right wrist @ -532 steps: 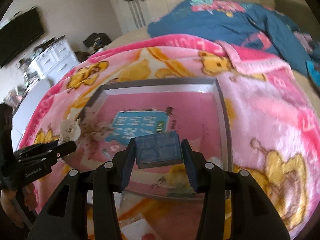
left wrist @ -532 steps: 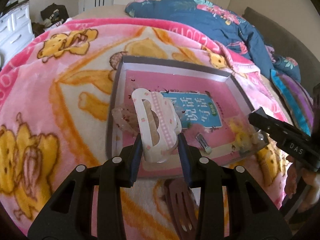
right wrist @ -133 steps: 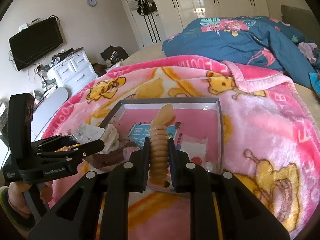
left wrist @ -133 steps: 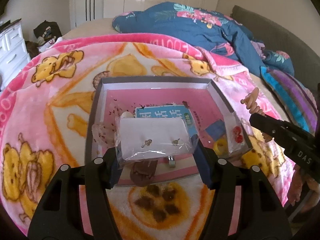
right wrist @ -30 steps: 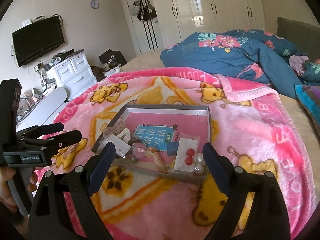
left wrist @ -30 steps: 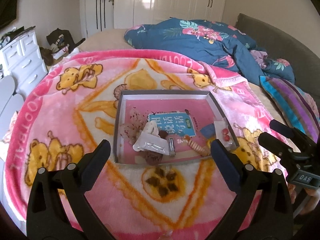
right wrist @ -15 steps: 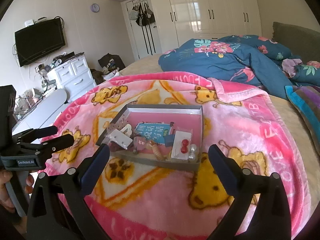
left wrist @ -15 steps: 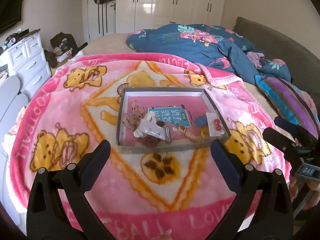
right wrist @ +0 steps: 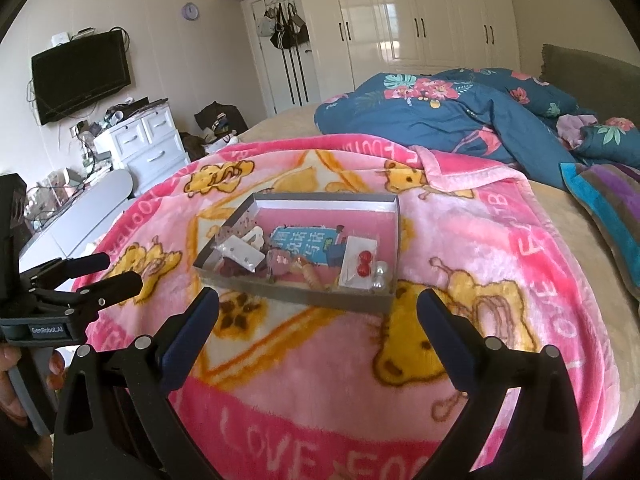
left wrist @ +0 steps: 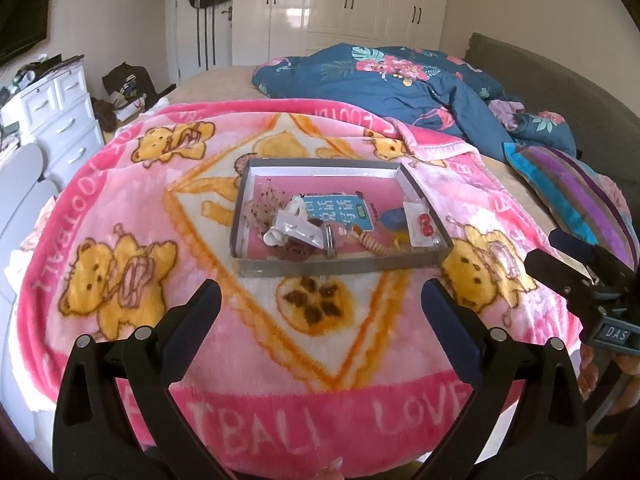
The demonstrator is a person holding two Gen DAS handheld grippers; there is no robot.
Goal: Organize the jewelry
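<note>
On the bed (left wrist: 224,80), a pink blanket (left wrist: 120,208) printed with yellow bears is spread, and a shallow grey tray (left wrist: 340,267) sits on it near the middle. Beyond the tray lies a rumpled blue floral quilt (left wrist: 400,80). Inside the tray lie a blue card (left wrist: 340,210), a white packet (left wrist: 298,227), a clear packet with red beads (left wrist: 422,226), a ridged tan clip (left wrist: 372,243) and what may be pearl earrings (right wrist: 381,278) at its near right corner. The left tool (left wrist: 320,300) hangs on the near side of the tray, spread wide and empty. The right tool (right wrist: 318,308), also short of the tray, has just been opening; nothing is between its jaws.
</note>
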